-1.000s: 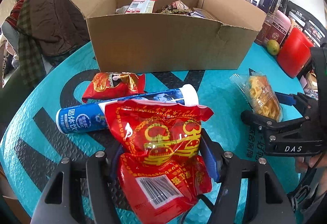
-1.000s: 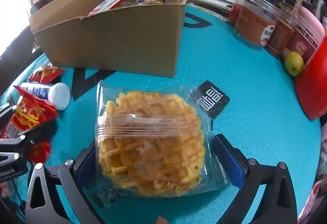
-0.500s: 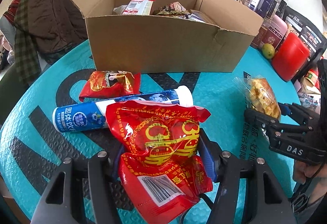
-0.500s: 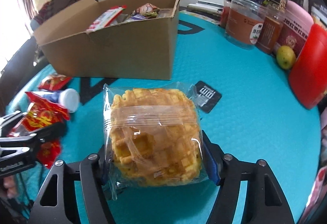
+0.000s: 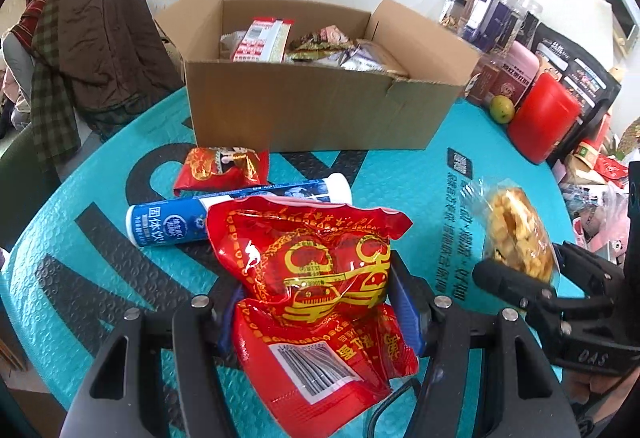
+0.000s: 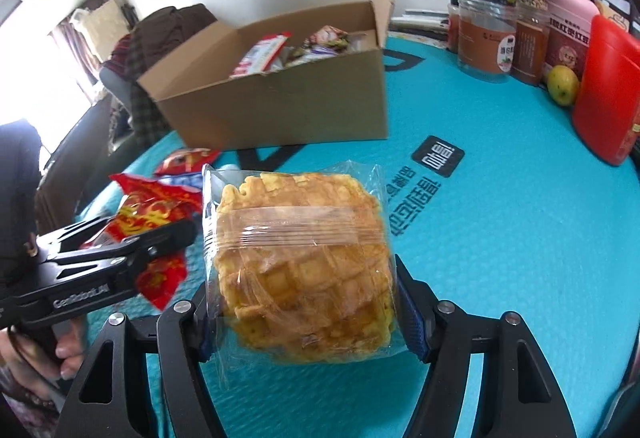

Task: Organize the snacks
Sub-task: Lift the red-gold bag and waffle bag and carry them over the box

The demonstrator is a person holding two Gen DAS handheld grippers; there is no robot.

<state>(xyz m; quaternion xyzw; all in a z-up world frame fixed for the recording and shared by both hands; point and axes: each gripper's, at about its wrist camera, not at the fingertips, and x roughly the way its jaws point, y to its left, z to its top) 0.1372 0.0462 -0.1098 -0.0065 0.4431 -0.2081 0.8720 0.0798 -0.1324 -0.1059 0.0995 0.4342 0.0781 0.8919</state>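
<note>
The left claw (image 5: 320,302) is clamped on the red packet (image 5: 316,290) and the right claw (image 6: 304,302), which has just been closing, on the waffle pack (image 6: 300,270), with the cardboard box (image 5: 320,110) ahead at the counter's (image 6: 500,238) far edge.

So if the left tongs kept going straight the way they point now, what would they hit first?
Probably the blue tube lying just beyond the red snack bag they grip, with the cardboard box farther on; depth is hard to judge.

A cardboard box (image 5: 320,110) is set at twelve o'clock on the table mat (image 5: 400,178), packets lying in it. A tube (image 5: 240,210) is laid before it; jars (image 6: 484,38) are ranged at two o'clock.
</note>
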